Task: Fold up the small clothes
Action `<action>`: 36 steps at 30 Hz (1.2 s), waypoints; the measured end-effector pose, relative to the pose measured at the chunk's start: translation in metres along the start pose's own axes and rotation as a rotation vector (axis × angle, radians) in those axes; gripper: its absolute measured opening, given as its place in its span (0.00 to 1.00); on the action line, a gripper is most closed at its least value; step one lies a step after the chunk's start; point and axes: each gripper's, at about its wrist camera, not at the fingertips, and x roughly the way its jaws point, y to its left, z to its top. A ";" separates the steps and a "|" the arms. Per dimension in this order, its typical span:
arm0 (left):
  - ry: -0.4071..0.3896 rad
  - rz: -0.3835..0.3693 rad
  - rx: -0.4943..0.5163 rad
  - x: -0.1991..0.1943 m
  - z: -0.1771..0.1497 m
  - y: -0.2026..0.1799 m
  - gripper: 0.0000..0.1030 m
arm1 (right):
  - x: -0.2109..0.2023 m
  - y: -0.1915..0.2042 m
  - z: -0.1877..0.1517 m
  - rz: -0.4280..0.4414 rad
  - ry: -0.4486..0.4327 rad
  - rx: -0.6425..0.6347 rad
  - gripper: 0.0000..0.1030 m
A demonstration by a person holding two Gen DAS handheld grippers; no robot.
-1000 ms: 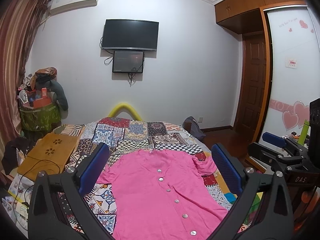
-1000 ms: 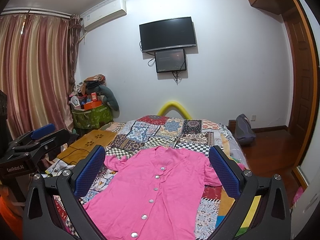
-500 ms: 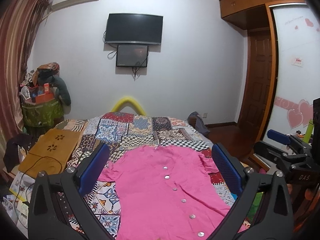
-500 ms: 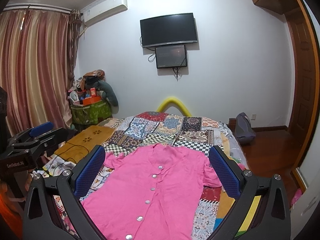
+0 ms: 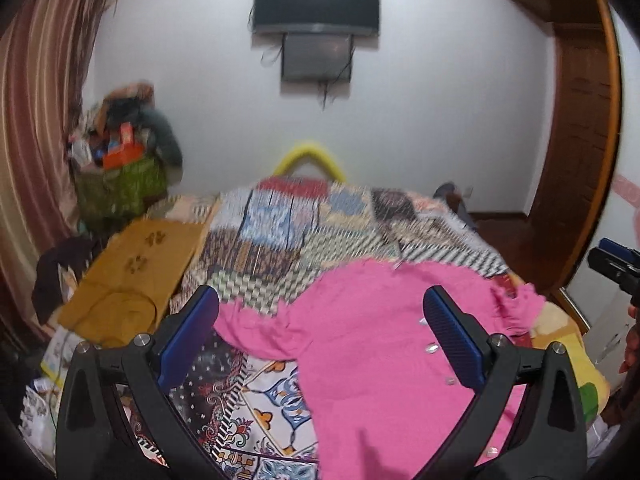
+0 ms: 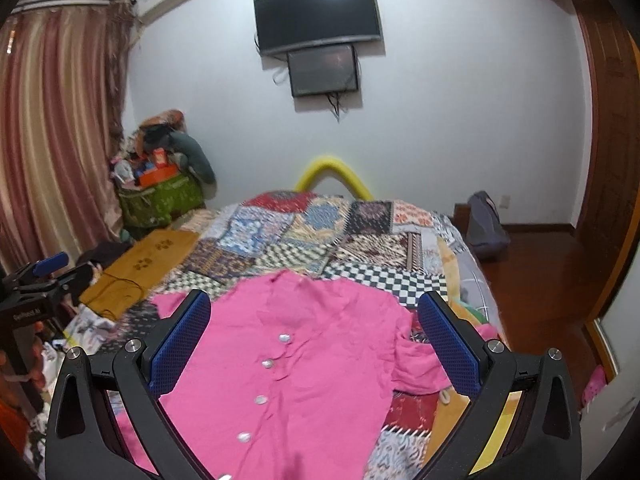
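Observation:
A pink button-front shirt (image 5: 372, 344) lies spread flat, front up, on a patchwork bedspread (image 5: 280, 240); it also shows in the right wrist view (image 6: 304, 368). My left gripper (image 5: 320, 320) is open and empty, held above the shirt's left sleeve and shoulder. My right gripper (image 6: 314, 320) is open and empty, held above the shirt's chest and right sleeve (image 6: 420, 368). The left wrist view is motion-blurred.
A wooden lap desk (image 6: 148, 264) lies at the bed's left side. A green basket of clutter (image 6: 160, 196) stands by the curtain. A TV (image 6: 316, 16) hangs on the far wall. A grey bag (image 6: 484, 224) sits on the wood floor at right.
Both grippers have moved forward and tilted down toward the shirt, which now looks larger. The left one has also shifted left. Both stay open.

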 end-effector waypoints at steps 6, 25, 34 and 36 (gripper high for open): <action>0.177 0.082 -0.084 0.075 -0.012 0.048 1.00 | 0.054 -0.016 -0.004 0.002 0.123 -0.005 1.00; 0.528 0.167 -0.393 0.252 -0.075 0.186 0.51 | 0.159 -0.037 -0.035 0.034 0.338 -0.020 0.87; 0.579 0.311 -0.374 0.304 -0.077 0.212 0.12 | 0.164 -0.039 -0.033 0.048 0.350 -0.036 0.87; 0.563 0.317 -0.354 0.299 -0.074 0.211 0.06 | 0.166 -0.038 -0.033 0.045 0.352 -0.039 0.87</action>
